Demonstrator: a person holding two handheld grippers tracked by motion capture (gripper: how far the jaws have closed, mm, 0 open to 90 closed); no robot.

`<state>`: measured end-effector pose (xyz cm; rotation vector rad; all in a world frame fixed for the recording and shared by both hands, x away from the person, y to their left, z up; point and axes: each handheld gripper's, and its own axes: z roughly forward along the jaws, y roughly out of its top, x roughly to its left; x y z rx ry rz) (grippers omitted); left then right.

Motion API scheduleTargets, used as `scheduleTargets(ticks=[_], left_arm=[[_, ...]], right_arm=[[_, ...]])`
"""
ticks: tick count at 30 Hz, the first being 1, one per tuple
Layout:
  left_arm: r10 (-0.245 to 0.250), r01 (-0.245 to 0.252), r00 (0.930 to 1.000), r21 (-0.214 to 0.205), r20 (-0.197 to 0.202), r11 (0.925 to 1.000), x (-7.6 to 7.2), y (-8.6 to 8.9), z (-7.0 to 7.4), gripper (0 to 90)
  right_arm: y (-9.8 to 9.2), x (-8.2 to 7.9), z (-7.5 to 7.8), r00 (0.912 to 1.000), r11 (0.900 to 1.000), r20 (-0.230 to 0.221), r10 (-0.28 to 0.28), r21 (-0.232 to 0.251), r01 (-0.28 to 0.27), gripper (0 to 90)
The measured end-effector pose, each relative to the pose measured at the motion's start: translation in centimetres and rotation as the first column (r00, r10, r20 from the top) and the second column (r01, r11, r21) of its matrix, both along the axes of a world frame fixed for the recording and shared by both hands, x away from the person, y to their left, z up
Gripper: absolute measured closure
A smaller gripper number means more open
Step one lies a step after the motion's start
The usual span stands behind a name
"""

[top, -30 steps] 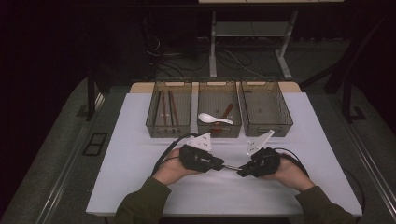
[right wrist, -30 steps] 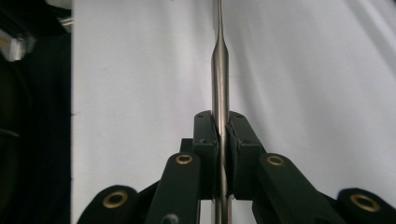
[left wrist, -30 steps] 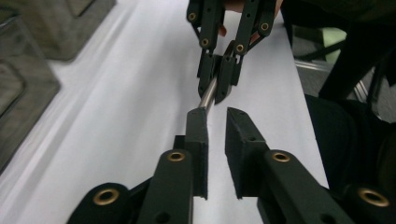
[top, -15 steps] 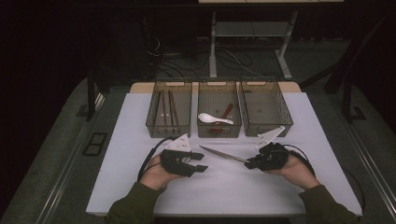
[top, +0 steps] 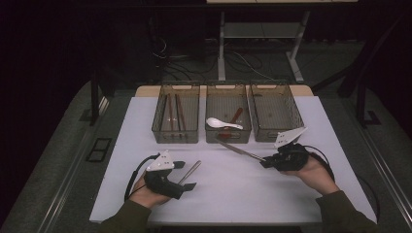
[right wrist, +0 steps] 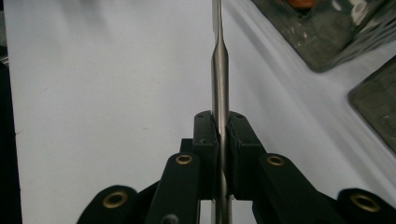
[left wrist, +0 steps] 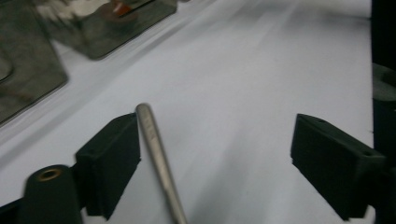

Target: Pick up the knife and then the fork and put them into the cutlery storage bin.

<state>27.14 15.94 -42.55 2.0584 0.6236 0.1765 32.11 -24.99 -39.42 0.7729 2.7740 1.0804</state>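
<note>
Since the earlier frames the 2 hands have pulled apart: left gripper (top: pixel 186 175) has slid out toward the table's near-left w/ one metal utensil handle (top: pixel 189 172), and its jaws have just been opening. They now stand wide; the handle lies between them on the white table (top: pixel 311 194), beside one pad (left wrist: pixel 112 154), not pinched. Its long axis runs diagonally, far end toward the trays. Right gripper (top: pixel 265 163) is clamped tight on the knife (top: pixel 239 150), which is slightly closer to the middle tray (top: pixel 228 136) vs before. Knife's long axis runs up-left from the jaws, tip just at that tray's near edge, where a white spoon (top: pixel 221 123) lies inside.
</note>
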Motion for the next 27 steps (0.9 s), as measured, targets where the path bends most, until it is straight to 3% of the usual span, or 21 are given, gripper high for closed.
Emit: scheduleTargets(ticks=[4, 11, 21, 27], left_arm=[[0.033, -0.034, 0.9991, -0.009, -0.025, 0.9994, 0.0, 0.7, -0.3, 2.6], [0.020, -0.020, 0.9998, -0.005, -0.006, 0.9998, 0.2, 0.2, -0.6, 0.0], [0.012, -0.012, 0.9998, -0.002, 0.015, 0.9999, 0.3, 0.0, -0.7, 0.0], [0.012, -0.012, 0.9998, 0.005, 0.015, 0.9999, 0.3, 0.1, -0.9, 0.0]], right_arm=[[-0.1, 0.2, 0.7, 0.9998, 0.9999, 0.014, -0.017, 0.001, 0.017, 83.5], [-1.1, 1.0, 1.6, 0.9967, 0.9967, 0.017, -0.080, 0.018, 0.079, 83.5], [-2.6, 2.6, 2.9, 0.9777, 0.9780, 0.039, -0.206, 0.041, 0.205, 83.5], [-3.6, 3.9, 3.5, 0.9670, 0.9668, 0.040, -0.251, 0.057, 0.249, 83.5]])
